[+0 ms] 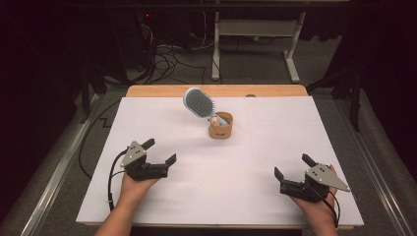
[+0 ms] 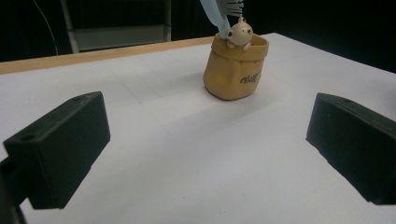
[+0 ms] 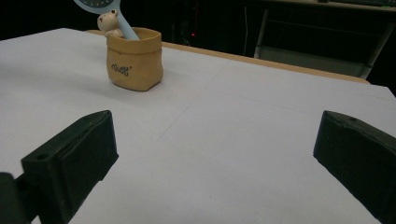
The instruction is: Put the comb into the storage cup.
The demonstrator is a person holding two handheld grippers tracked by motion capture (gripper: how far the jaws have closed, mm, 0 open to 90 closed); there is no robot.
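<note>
Nearest, the left gripper [image 1: 156, 153] at seven o'clock and the right gripper [image 1: 291, 166] at five o'clock rest low on the white counter [image 1: 206, 187], fingers spread wide and grasping nothing. Farther off, toward twelve o'clock and well apart from both, a tan pouch-shaped holder [image 1: 221, 127] stands upright with a pale blue hairbrush [image 1: 199, 102] leaning out toward eleven o'clock. That brush looks light and stiff, its smooth handle probably slippery; gripping the neck just below the bristle head seems safest, since the holder could tip.
</note>
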